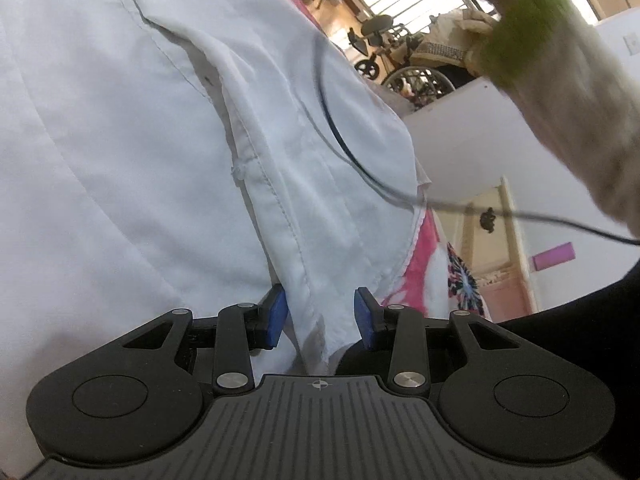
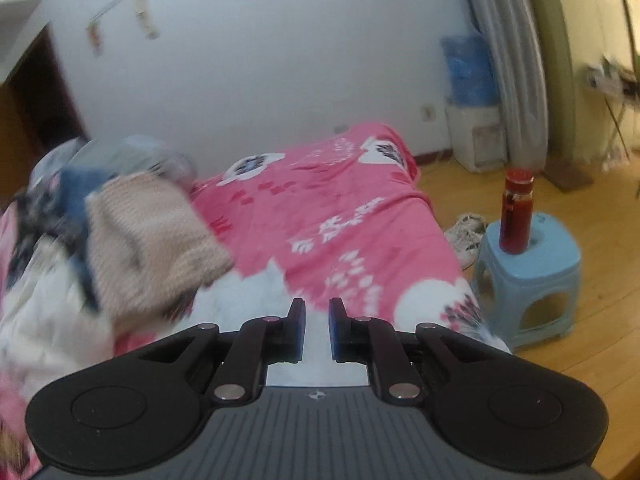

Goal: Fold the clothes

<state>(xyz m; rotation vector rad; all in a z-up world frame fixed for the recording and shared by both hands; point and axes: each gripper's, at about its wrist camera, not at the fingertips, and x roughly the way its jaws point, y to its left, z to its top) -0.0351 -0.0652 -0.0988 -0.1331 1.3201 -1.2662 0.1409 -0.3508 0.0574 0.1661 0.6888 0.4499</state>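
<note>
Straddling a stitched hem of the white shirt (image 1: 168, 128), the left tongs (image 1: 320, 316) stand open, blue pads on either side of the fabric with a gap showing, so no grip is made. The shirt fills most of the left wrist view, lying creased over the pink bedspread (image 1: 424, 264); a thin dark cable (image 1: 340, 136) runs across it towards a blurred gloved hand (image 1: 560, 80) at the upper right.

The right tongs (image 2: 317, 330) are parted a little and hold nothing, hanging over a white patch of cloth at the near end of the bed (image 2: 344, 216). To their left lies a heap of clothes: one beige knit (image 2: 152, 236) on top, one blue piece (image 2: 80, 196) and some greyish ones behind, too blurred to count.

Beside the bed, on the wooden floor (image 2: 592, 344), one light blue stool (image 2: 532, 280) carries one bottle (image 2: 516, 216) filled with red liquid. One pair of white sneakers (image 2: 466, 236) lies between stool and bed. White walls behind.
</note>
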